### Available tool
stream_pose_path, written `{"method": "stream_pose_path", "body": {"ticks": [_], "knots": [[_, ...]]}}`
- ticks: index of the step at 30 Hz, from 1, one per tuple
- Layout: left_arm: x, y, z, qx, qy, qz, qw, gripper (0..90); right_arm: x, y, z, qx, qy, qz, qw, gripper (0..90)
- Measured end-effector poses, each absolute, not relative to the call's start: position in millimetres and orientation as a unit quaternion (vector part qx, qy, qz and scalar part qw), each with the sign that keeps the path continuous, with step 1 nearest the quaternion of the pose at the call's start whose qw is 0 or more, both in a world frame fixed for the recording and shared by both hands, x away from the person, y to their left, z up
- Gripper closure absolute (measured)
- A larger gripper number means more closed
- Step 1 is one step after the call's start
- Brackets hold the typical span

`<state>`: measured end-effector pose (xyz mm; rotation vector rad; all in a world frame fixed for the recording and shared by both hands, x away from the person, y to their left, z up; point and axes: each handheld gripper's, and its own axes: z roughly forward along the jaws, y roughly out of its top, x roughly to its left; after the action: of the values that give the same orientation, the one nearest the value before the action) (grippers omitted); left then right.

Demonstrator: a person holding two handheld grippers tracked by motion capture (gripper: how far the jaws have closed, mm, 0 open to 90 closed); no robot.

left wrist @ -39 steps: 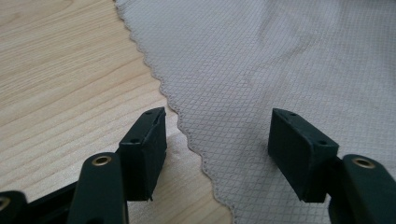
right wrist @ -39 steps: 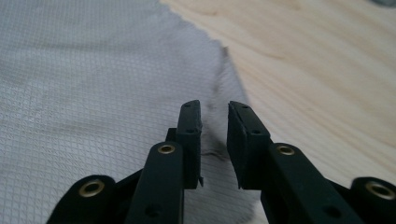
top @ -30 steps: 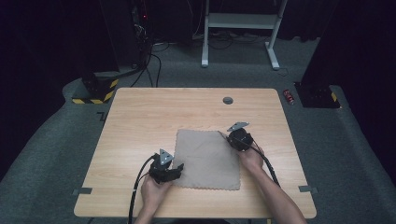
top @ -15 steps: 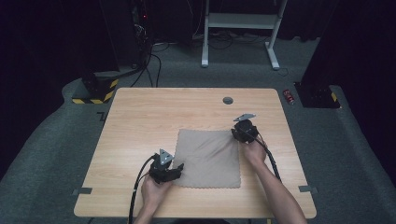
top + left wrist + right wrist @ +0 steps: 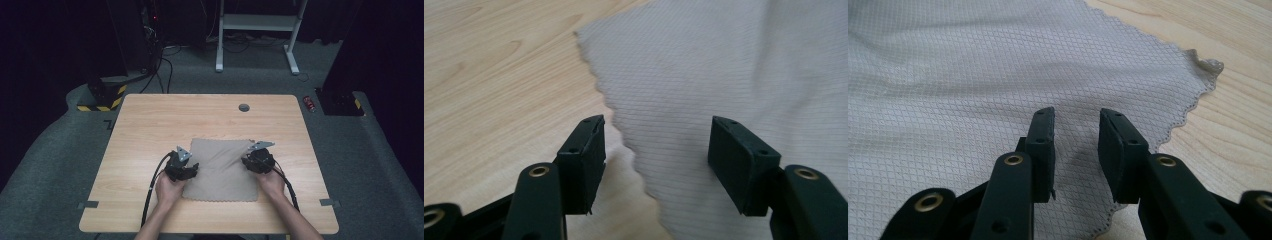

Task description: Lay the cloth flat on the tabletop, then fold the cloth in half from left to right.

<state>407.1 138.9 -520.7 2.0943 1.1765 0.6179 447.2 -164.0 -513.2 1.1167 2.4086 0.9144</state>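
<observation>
Grey waffle-weave cloth (image 5: 220,170); light woodgrain table (image 5: 150,125).

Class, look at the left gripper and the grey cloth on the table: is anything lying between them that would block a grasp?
Nothing visible does. The left gripper hangs open over the cloth edge, with bare table beside it.

From the high view I can't see the fingertips of my left gripper (image 5: 186,169) or right gripper (image 5: 252,161); their bodies and my hands cover the cloth (image 5: 222,167) edges beneath them. My forearms run off the bottom edge. In both gripper views the cloth spills past the frame, so its far corners are lost. The small red thing (image 5: 310,103) on the floor is too tiny to identify.
</observation>
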Motion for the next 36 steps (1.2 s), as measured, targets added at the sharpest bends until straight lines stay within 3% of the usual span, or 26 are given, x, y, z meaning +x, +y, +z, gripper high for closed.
{"method": "stream_pose_path", "body": {"ticks": [6, 14, 23, 36], "knots": [[414.9, 149.3, -525.1, 0.782, 0.470, 0.210, 0.351, 35.7, 442.9, -167.4, -517.7, 0.394, 0.835, 0.339, 0.178, 63.6], [416.5, 152.9, -523.3, 0.773, 0.486, 0.202, 0.354, 37.0, 429.5, -154.9, -504.0, 0.373, 0.845, 0.338, 0.181, 65.0], [430.4, 163.6, -515.2, 0.756, 0.504, 0.184, 0.375, 38.6, 413.9, -117.6, -507.9, 0.337, 0.861, 0.355, 0.136, 63.8], [473.8, 154.7, -502.8, 0.773, 0.506, 0.179, 0.337, 38.3, 384.5, -84.0, -506.5, 0.281, 0.874, 0.378, 0.118, 69.1]]}}
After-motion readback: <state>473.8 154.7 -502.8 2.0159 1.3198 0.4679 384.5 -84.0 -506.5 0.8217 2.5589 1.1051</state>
